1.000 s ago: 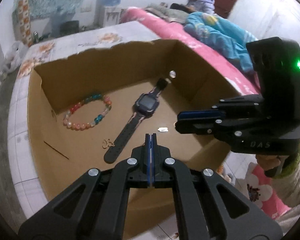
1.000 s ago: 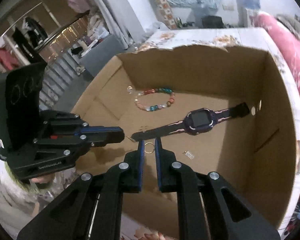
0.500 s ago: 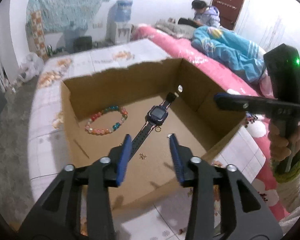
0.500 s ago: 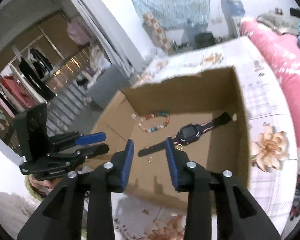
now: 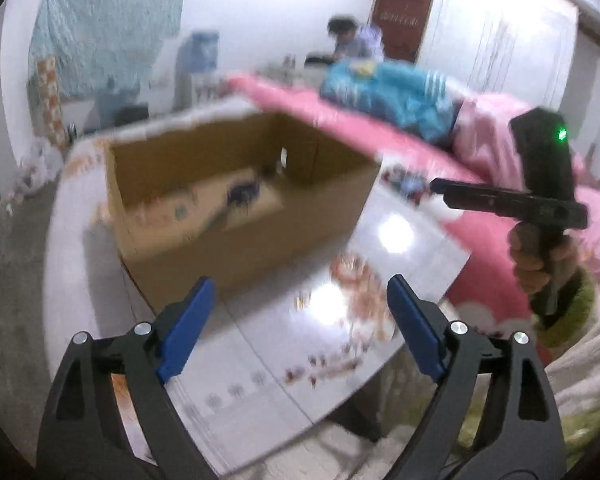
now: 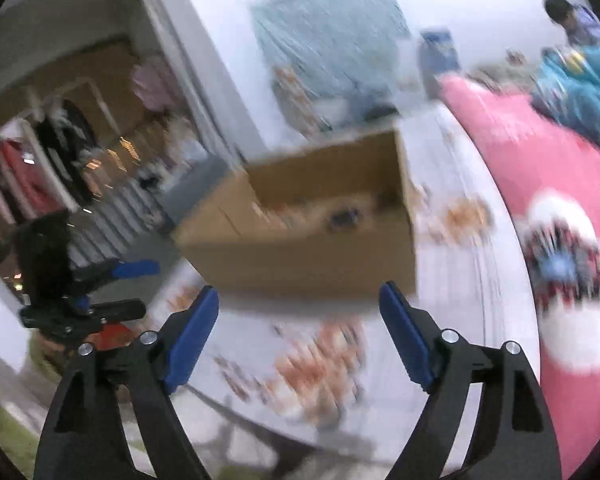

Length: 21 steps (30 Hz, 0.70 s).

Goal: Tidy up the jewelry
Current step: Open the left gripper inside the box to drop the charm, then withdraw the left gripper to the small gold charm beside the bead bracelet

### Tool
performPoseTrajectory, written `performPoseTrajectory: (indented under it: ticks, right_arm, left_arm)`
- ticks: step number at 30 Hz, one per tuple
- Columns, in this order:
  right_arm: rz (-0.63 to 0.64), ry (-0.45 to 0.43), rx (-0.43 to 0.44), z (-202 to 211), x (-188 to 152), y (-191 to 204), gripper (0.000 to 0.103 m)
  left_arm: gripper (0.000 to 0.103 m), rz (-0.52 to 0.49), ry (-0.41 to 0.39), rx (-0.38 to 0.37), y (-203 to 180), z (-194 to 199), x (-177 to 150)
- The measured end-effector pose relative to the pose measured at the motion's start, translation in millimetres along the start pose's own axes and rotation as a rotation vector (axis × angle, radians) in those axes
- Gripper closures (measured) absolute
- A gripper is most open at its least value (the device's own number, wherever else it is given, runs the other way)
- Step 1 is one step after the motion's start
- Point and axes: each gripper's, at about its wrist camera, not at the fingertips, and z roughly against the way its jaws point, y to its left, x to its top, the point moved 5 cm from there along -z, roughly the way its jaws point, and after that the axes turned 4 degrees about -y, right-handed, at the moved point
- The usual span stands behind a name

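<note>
The open cardboard box (image 5: 239,248) (image 6: 300,264) stands on the table, blurred by motion. Inside it the dark watch (image 5: 241,192) (image 6: 342,218) lies on the floor of the box; the bead bracelet is only a smear beside it. My left gripper (image 5: 300,284) (image 6: 145,288) hangs over the table in front of the box, jaws opening wide, nothing between them. My right gripper (image 6: 300,292) (image 5: 440,190) is held to the right of the box, also opening, with nothing between its blue pads (image 6: 191,340).
The white tiled table (image 5: 300,360) (image 6: 452,280) with flower prints ends just below my fingers. A pink bed (image 5: 340,108) (image 6: 520,140) with a blue blanket runs along the right. A person (image 5: 352,36) sits at its far end.
Both grippers have drawn back out of the box and away from it, and their jaws have gone from shut to wide. The small pieces stayed in the box.
</note>
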Motion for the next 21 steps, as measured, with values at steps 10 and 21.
performPoseTrajectory:
  ticks: [10,21]
  right_arm:
    - [0.027,0.281,-0.383,-64.5,-61.6,-38.0,0.022]
    - [0.137,0.294,-0.467,-81.4,-60.2,-40.8,0.006]
  left_arm:
    - [0.017,0.165,0.252,0.25,27.3,-92.5,-52.0]
    - [0.008,0.207,0.249,0.394,33.0,-110.6,-49.6]
